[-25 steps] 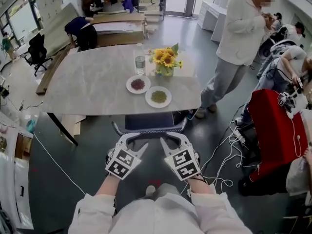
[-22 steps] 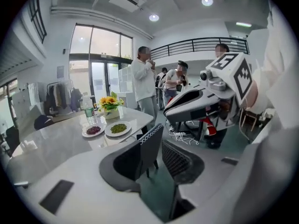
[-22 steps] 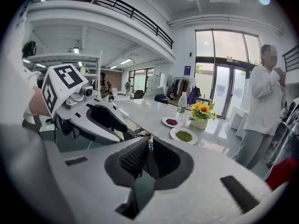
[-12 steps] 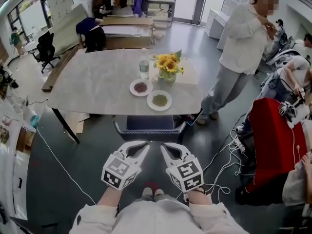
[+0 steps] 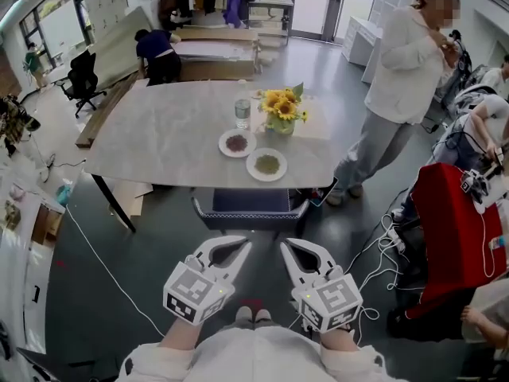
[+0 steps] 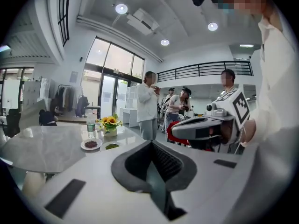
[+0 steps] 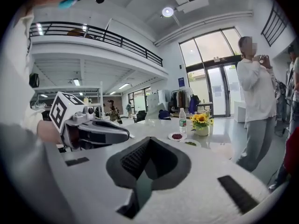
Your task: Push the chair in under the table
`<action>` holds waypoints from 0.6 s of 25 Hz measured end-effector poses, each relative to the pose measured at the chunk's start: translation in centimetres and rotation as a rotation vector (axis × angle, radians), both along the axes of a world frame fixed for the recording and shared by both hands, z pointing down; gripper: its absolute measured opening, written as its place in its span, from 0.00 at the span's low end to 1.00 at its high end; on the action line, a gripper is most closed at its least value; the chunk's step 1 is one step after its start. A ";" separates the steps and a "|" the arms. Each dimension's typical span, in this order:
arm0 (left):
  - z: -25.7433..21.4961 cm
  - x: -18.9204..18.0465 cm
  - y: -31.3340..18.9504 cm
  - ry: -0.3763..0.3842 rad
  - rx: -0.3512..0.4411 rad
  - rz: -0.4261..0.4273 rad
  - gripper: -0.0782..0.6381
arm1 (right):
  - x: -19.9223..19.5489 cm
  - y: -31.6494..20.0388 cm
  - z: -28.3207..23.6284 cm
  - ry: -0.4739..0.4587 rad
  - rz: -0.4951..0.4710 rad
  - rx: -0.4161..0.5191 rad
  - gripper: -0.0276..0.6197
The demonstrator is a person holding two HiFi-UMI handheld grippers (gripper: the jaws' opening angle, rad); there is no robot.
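Note:
The dark blue chair [image 5: 250, 204] stands tucked under the near edge of the grey table [image 5: 159, 142], with only its seat and backrest rim showing. My left gripper [image 5: 244, 246] and right gripper [image 5: 287, 245] hover side by side on the near side of the chair, apart from it and pointing toward it. Both are shut with nothing between the jaws. In the left gripper view the left gripper [image 6: 150, 143] shows closed jaws, with the right gripper [image 6: 201, 127] beside it. The right gripper view shows the right gripper [image 7: 148, 140] closed as well.
On the table stand a water bottle [image 5: 242, 112], a vase of sunflowers [image 5: 283, 111] and two small plates [image 5: 267, 164]. A person [image 5: 402, 86] stands at the table's right end. A red-covered object [image 5: 453, 229] and floor cables [image 5: 382, 245] lie to the right.
Both grippers have drawn back from the chair's backrest toward me and risen. Their jaws, open a second ago, have shut empty. The chair sits a little further under the table.

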State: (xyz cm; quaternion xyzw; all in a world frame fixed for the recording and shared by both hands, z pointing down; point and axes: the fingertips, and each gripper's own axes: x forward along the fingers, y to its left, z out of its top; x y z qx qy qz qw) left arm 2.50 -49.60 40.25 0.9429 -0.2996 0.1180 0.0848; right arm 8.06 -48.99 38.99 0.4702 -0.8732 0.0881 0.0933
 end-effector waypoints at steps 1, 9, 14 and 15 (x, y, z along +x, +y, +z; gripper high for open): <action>-0.1 0.0 0.1 0.015 -0.009 -0.002 0.13 | 0.1 0.1 0.0 -0.005 0.006 0.001 0.05; -0.5 0.4 2.0 0.134 -0.053 0.014 0.13 | -0.4 1.3 0.9 -0.009 -0.003 -0.019 0.05; 0.2 0.9 2.6 0.136 -0.081 0.034 0.13 | -1.0 1.4 0.9 0.046 -0.026 0.008 0.05; 0.4 0.9 2.5 0.124 -0.085 0.039 0.13 | -0.8 1.3 0.9 0.052 -0.024 0.012 0.05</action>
